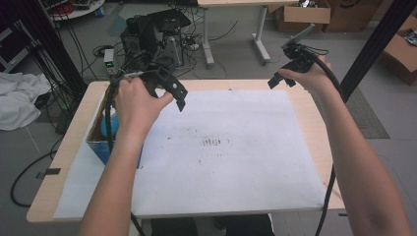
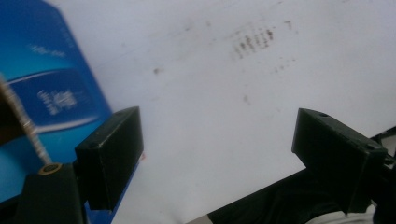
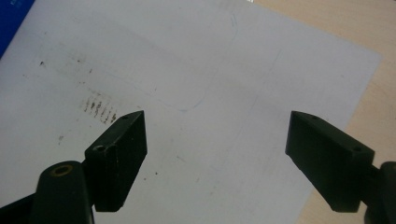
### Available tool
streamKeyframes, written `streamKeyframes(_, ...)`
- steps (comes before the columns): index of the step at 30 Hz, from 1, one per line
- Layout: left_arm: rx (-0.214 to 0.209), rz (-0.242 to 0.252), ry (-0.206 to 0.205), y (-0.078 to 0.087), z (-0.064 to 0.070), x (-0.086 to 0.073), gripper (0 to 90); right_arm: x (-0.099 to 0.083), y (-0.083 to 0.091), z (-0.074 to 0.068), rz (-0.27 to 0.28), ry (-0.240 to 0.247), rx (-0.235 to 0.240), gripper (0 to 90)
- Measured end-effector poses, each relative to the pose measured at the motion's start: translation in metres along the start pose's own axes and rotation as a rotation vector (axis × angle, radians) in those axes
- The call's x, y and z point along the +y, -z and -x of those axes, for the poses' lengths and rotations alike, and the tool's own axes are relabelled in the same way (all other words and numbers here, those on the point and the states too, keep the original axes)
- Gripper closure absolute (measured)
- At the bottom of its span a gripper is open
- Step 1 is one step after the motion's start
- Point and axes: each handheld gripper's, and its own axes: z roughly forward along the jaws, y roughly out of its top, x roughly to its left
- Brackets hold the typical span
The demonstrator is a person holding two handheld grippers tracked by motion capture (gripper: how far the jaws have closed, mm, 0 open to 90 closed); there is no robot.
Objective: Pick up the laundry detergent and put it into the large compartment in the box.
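Blue box (image 1: 101,142) at the left edge of the tabletop (image 1: 314,132) is the thing nearest my left gripper (image 1: 178,98), so I take it as what I am about to work with. It stands open at the top, partly on the white sheet (image 1: 236,162) that covers most of the tabletop, and something light blue shows inside it, though I cannot tell what. In the left gripper view the box's printed side (image 2: 46,93) sits just beside my left jaw, apart from it, not between the jaws.

My left gripper hangs above the sheet, a little to the right of the box, with its jaws spread wide and nothing between them. My right gripper (image 1: 281,81) is raised near the far right corner of the tabletop, well apart from the box; in the right gripper view its jaws are also wide and hold nothing, with bare sheet (image 3: 187,70) and a strip of wood beneath.

As I judge it, the work has barely started: nothing is lifted, nothing lies out on the sheet except some dark smudges (image 1: 214,143) near its middle. Everything is left to do, beginning with bringing the left gripper over to the box.
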Motion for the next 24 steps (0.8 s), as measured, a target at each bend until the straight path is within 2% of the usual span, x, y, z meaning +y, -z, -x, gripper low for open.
streamKeyframes(4, -0.013, -0.009, -0.042, -0.01, 0.012, 0.006, 17.0, 0.0, -0.001, 0.001, -0.003, 0.001, -0.001, 19.9)
streamKeyframes(11, -0.035, -0.015, -0.094, -0.014, 0.029, 0.01, 17.0, -0.001, -0.001, 0.0, -0.002, -0.003, -0.002, 19.9)
streamKeyframes(24, -0.035, -0.036, -0.114, -0.019, 0.036, 0.014, 17.0, -0.001, -0.002, 0.002, -0.004, -0.004, -0.003, 19.8)
